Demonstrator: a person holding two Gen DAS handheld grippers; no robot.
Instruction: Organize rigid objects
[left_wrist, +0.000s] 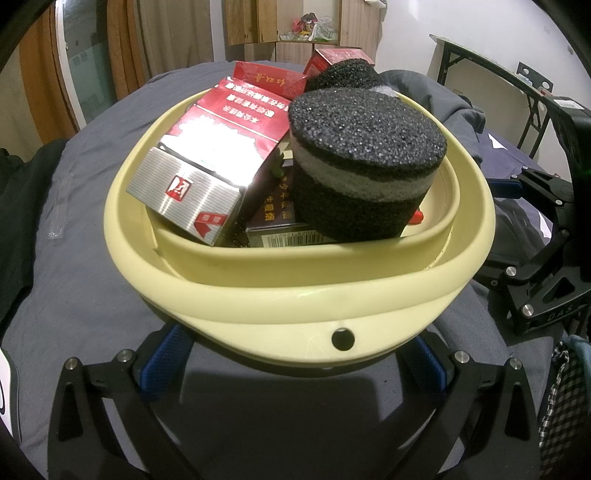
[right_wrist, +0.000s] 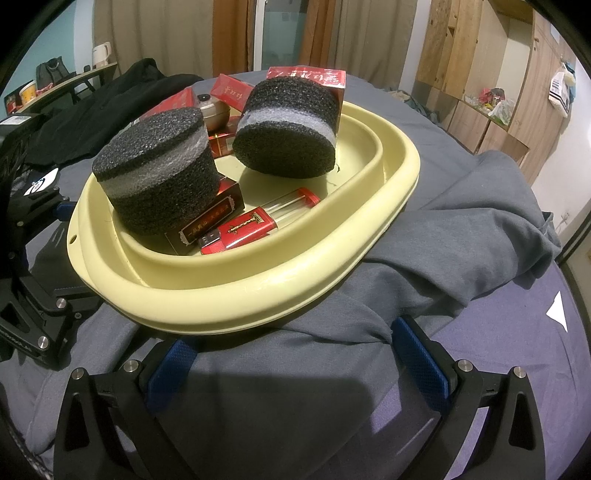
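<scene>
A cream plastic basin (left_wrist: 295, 295) sits on grey bedding, filled with rigid items. In the left wrist view a black-and-grey foam cylinder (left_wrist: 365, 158) leans beside a red and silver box (left_wrist: 192, 177), on top of a dark box (left_wrist: 280, 221). The right wrist view shows two foam cylinders (right_wrist: 159, 173) (right_wrist: 291, 129), a red lighter (right_wrist: 240, 229), a clear tube with a red cap (right_wrist: 291, 203) and red boxes (right_wrist: 306, 77). My left gripper (left_wrist: 295, 365) is open, just below the basin's near rim. My right gripper (right_wrist: 295, 358) is open over a grey cloth (right_wrist: 461, 236) by the basin's side.
A small brown lidded pot (right_wrist: 212, 109) stands among the boxes at the back. Black clothing (right_wrist: 110, 96) lies behind the basin. A folding table (left_wrist: 491, 62) and wooden cabinets (right_wrist: 480, 74) stand beyond the bed. The other gripper (left_wrist: 535, 258) shows at the left wrist view's right edge.
</scene>
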